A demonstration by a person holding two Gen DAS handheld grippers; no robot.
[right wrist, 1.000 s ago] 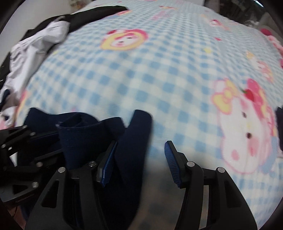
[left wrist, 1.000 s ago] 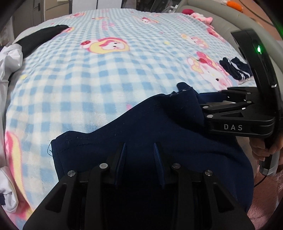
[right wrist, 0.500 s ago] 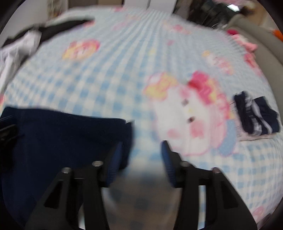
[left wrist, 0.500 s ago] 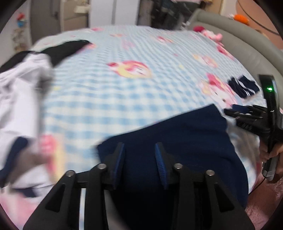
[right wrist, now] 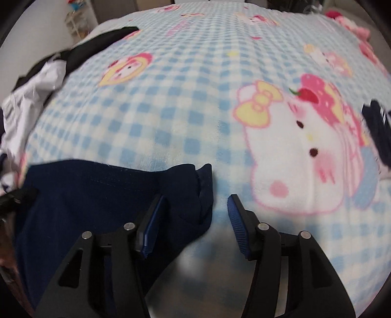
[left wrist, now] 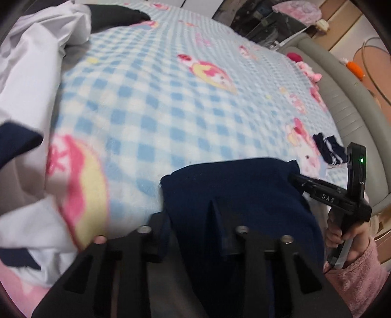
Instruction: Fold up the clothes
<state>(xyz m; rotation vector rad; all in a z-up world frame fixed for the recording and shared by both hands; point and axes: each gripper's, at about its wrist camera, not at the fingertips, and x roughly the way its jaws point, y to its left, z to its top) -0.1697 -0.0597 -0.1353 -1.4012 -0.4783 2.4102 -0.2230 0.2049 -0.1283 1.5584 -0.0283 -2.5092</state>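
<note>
A pile of white clothing [left wrist: 27, 80] fills the 9 to 11 o'clock side of the left wrist view, lying on the bed's blue checked blanket [left wrist: 158, 105], with a black garment [left wrist: 114, 14] at 12 o'clock behind it. The navy garment [left wrist: 234, 186] lies at the near edge of the bed, from the centre of that view down to 6 o'clock. The left gripper [left wrist: 193, 227] is clenched on the navy cloth, which bunches over its fingers and hides the pads. At 3 o'clock the right gripper [left wrist: 297, 179] reaches the garment's far corner, held by a hand [left wrist: 342, 234] in a pink fuzzy sleeve [left wrist: 359, 274]. A small dark striped item [left wrist: 328, 149] lies beyond it at 2 o'clock. In the right wrist view the right gripper's fingers [right wrist: 151, 225] are closing around the garment's folded edge [right wrist: 193, 195], the right pad not yet touching cloth.
</note>
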